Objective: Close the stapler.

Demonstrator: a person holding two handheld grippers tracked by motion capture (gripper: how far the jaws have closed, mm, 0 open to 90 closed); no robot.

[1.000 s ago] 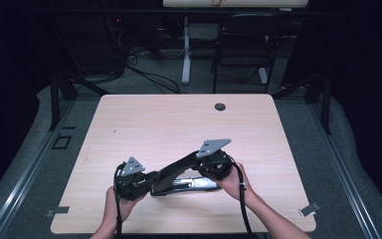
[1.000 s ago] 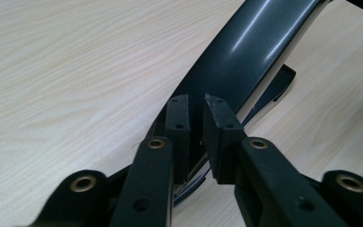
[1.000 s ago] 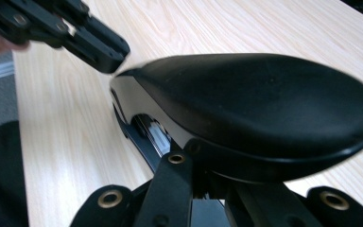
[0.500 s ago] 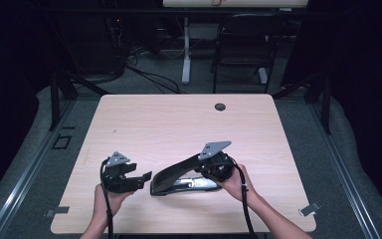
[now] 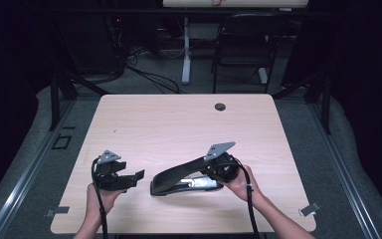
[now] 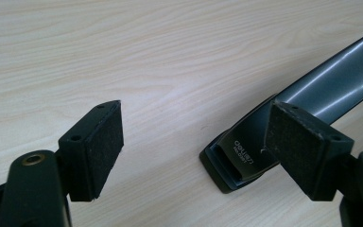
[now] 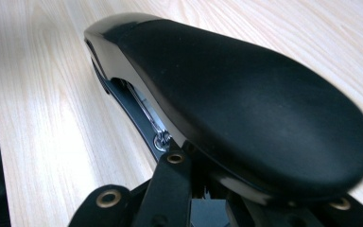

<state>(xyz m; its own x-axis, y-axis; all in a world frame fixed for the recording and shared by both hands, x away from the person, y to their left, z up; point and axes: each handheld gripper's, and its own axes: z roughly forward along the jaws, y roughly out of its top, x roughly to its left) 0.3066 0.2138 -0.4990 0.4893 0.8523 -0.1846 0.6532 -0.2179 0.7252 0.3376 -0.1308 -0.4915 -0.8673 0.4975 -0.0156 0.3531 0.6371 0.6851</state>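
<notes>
A long black stapler [image 5: 179, 175] lies on the light wood table [image 5: 179, 124], near the front edge. My right gripper [image 5: 220, 169] is shut on its rear end; in the right gripper view the stapler's rounded top arm [image 7: 246, 94] rises straight out of the right gripper [image 7: 208, 194]. My left gripper [image 5: 134, 179] sits a short way left of the stapler's front tip. Its jaws have just been opening. In the left gripper view the pads [image 6: 94, 151] of the left gripper [image 6: 198, 146] stand wide apart with nothing between them, and the stapler's nose [image 6: 238, 158] lies just beyond.
A round cable hole [image 5: 220, 106] sits at the table's far edge. Behind the table stand a dark chair [image 5: 243, 45] and a white desk leg [image 5: 185, 50], with cables on the floor. Bare tabletop stretches to the left and the back.
The left gripper has let go of the stapler's front end, opened its jaws and drawn away to the left. The right gripper and the stapler have stayed put.
</notes>
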